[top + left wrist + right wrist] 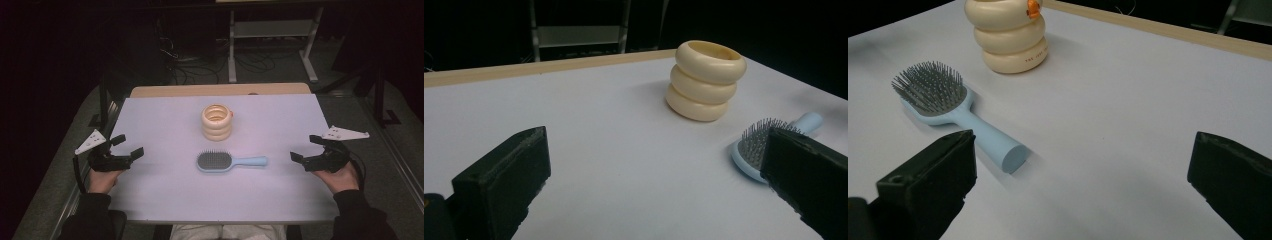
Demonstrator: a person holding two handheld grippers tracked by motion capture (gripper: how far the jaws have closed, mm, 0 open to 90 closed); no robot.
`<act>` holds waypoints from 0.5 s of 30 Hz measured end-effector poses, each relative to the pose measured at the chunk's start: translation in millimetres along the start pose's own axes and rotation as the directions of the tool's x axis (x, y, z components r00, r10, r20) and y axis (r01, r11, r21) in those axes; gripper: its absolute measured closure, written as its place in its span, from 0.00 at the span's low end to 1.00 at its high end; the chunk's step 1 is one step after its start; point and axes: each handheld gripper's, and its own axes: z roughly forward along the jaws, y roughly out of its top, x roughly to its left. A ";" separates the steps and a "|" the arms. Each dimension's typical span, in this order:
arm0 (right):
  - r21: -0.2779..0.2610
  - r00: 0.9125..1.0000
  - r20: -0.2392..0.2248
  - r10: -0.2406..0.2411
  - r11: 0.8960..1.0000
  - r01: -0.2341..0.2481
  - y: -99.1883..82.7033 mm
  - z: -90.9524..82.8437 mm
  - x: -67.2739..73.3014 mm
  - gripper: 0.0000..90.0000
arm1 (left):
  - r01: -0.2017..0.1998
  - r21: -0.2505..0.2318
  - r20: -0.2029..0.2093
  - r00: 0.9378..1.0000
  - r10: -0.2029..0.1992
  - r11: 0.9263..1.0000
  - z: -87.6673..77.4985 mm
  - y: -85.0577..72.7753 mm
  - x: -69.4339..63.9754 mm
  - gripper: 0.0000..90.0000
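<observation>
We are in a dark lab room. Our white desk (165, 200) stands on grey carpet (400, 165), with loose cables (200, 67) and a metal frame (272, 40) behind it.

Cream stacked-ring holder (217, 121) stands upright just toward 12 o'clock from the middle of the white table (165, 195), with a tiny orange knob (1033, 7) on its side. Behind the table's far wooden edge (150, 91) there's a metal stand (270, 29) at 12 o'clock and tangled cables (185, 60) at 11 o'clock.
</observation>
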 end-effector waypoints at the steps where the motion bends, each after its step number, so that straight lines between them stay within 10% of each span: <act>1: 0.003 1.000 -0.001 0.000 1.000 0.000 -0.3 0.4 -0.3 0.00 | -0.003 0.002 -0.001 1.000 0.003 1.000 0.1 0.0 -0.4 0.00; 15: 0.012 1.000 -0.004 -0.012 1.000 0.012 0.3 -0.2 2.6 0.00 | -0.020 0.005 -0.015 1.000 0.020 1.000 -1.2 -1.9 -4.1 0.00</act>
